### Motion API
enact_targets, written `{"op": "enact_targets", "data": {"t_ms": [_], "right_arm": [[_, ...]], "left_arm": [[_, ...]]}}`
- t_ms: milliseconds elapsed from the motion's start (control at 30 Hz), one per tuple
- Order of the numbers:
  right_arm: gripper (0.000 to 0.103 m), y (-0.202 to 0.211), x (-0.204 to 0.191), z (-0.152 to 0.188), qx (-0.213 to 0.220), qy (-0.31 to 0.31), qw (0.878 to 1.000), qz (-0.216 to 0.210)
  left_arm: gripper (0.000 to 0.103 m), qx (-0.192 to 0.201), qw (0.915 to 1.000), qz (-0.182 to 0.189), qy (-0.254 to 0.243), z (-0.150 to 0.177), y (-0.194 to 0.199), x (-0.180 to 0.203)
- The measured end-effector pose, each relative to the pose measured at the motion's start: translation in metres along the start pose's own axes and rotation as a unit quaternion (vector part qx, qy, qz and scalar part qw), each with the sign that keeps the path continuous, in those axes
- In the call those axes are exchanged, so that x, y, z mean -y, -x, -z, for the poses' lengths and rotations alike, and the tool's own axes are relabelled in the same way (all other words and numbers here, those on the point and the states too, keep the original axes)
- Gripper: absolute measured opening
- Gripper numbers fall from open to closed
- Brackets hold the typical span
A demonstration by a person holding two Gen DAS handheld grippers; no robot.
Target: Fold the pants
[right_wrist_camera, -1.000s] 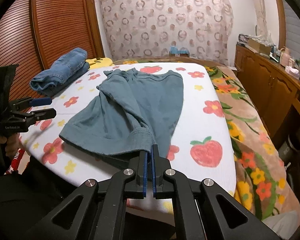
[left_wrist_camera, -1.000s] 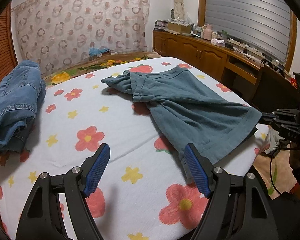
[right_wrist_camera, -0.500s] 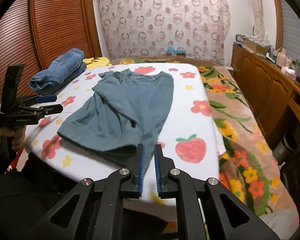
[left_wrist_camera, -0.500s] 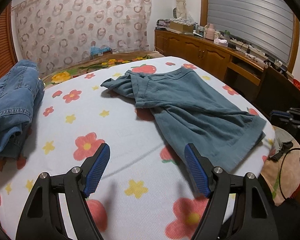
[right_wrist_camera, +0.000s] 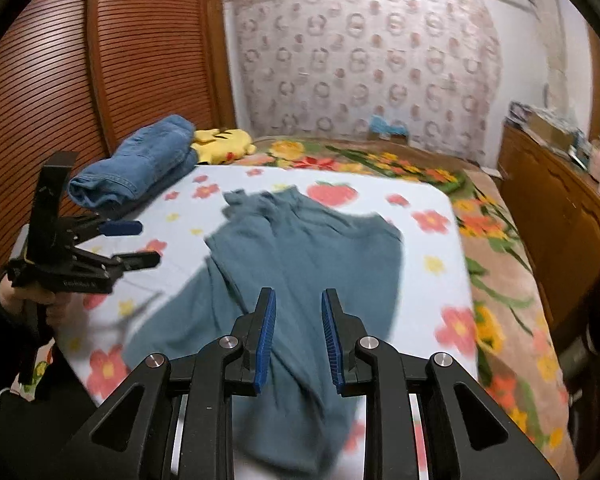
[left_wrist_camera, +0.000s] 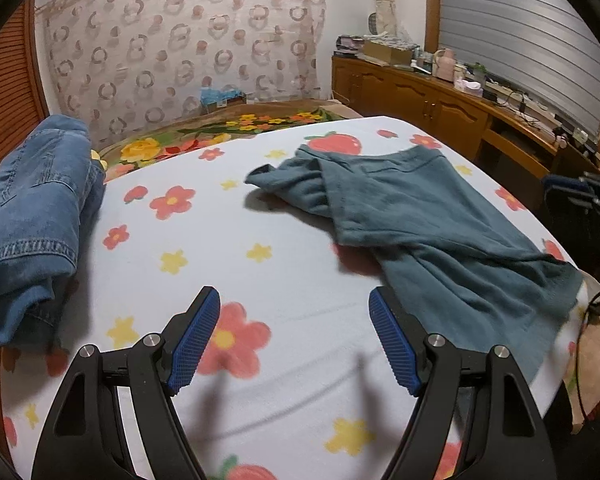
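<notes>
On the flowered surface (left_wrist_camera: 284,208) the teal pants (left_wrist_camera: 432,216) lie rumpled, folding barely begun; left gripper (left_wrist_camera: 294,338) open and empty, right gripper (right_wrist_camera: 298,332) jaws have just been opening, holding nothing.

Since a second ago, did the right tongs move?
Yes. The right tongs let go of the teal pants, opened, and now sit over them, nearer the strawberry print.

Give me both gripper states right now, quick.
Left gripper: open wide, empty, over the floral sheet.
Right gripper: jaws just opening, holding nothing; teal pants lie below.
</notes>
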State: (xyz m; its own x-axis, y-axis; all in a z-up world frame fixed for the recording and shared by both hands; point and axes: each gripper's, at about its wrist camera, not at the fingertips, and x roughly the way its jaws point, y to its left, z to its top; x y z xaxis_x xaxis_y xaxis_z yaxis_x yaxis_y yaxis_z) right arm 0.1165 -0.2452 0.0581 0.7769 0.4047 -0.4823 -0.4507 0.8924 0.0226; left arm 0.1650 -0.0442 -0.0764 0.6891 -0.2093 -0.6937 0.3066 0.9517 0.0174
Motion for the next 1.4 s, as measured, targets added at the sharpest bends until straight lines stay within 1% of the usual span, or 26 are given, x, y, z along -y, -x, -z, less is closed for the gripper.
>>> {"op": "enact_targets", "data": {"t_ms": [133,233,400,567,700,900,1133,1167,1200,1300,1400], "right_arm": [[0.025,-0.020,-0.007,-0.015,-0.005,0.023,1.000,-0.016],[0.030,-0.035,-0.012,-0.025,-0.010,0.040,0.999,-0.024],[0.030,-0.054,-0.015,-0.036,-0.013,0.051,0.998,-0.044],[0.030,-0.080,-0.019,-0.040,-0.040,0.068,0.995,-0.055],[0.030,-0.095,-0.021,-0.039,-0.070,0.086,0.992,-0.056],[0.030,-0.113,-0.022,-0.038,-0.115,0.108,0.986,-0.046],[0.030,-0.125,-0.032,-0.039,-0.143,0.135,0.980,-0.027],[0.029,-0.127,-0.035,-0.042,-0.143,0.140,0.979,-0.023],[0.018,-0.129,-0.042,-0.044,-0.141,0.145,0.979,-0.018],[0.006,-0.124,-0.042,-0.047,-0.131,0.148,0.980,-0.020],[0.005,-0.114,-0.034,-0.054,-0.117,0.142,0.983,-0.015]], "left_arm": [[0.078,0.001,1.0000,-0.002,0.007,-0.006,-0.006,-0.011],[0.078,0.004,1.0000,-0.005,0.006,-0.008,-0.009,-0.017],[0.078,0.018,0.9997,-0.006,0.015,-0.012,-0.007,-0.030],[0.078,0.026,0.9994,-0.003,0.024,-0.013,-0.008,-0.040],[0.078,0.023,0.9992,0.001,0.032,-0.012,-0.013,-0.045],[0.078,0.016,0.9992,0.009,0.037,-0.008,-0.020,-0.048],[0.078,0.017,0.9995,0.008,0.025,-0.009,-0.020,-0.044],[0.078,0.017,0.9995,0.008,0.024,-0.009,-0.020,-0.044],[0.078,0.017,0.9995,0.008,0.024,-0.009,-0.020,-0.044],[0.078,0.016,0.9995,0.008,0.025,-0.009,-0.020,-0.043],[0.078,0.014,0.9996,0.007,0.025,-0.009,-0.021,-0.044]]}}
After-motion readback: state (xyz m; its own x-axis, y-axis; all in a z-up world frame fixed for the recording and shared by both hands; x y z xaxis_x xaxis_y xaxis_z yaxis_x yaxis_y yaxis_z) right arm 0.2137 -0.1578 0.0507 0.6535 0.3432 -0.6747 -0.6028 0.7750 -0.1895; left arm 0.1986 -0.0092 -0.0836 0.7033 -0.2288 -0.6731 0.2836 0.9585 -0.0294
